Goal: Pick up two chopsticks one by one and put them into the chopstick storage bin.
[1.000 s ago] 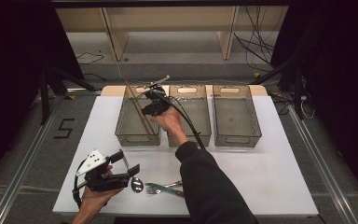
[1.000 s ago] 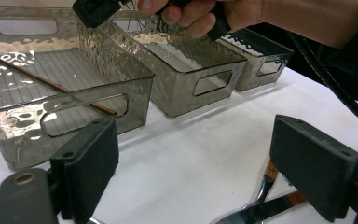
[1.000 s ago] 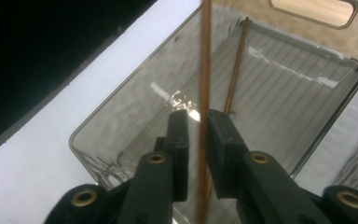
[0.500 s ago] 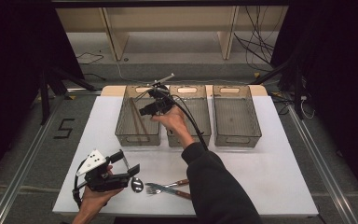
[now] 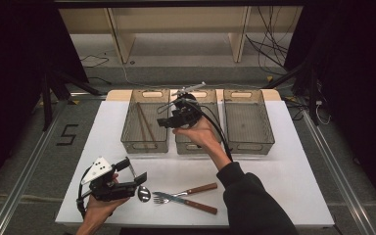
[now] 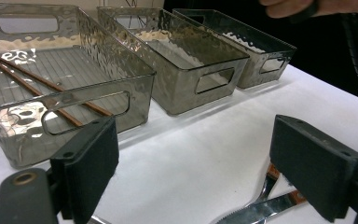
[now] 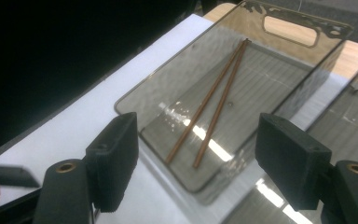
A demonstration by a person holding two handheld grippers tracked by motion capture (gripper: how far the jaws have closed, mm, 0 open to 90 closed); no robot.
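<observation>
Three clear smoky plastic bins stand side by side at the far side of the white table (image 5: 284,171). The left bin (image 5: 146,122) holds a pair of thin brown wooden chopsticks (image 7: 213,106) lying on its ribbed floor. The right gripper (image 5: 169,117) hangs above the middle bin (image 5: 198,142), its fingers wide apart and empty. The left gripper (image 5: 137,172) sits low near the table's front edge, fingers wide and empty, just beside a steel spoon (image 5: 143,194), a fork (image 5: 162,197) and a wooden-handled knife (image 5: 200,206).
</observation>
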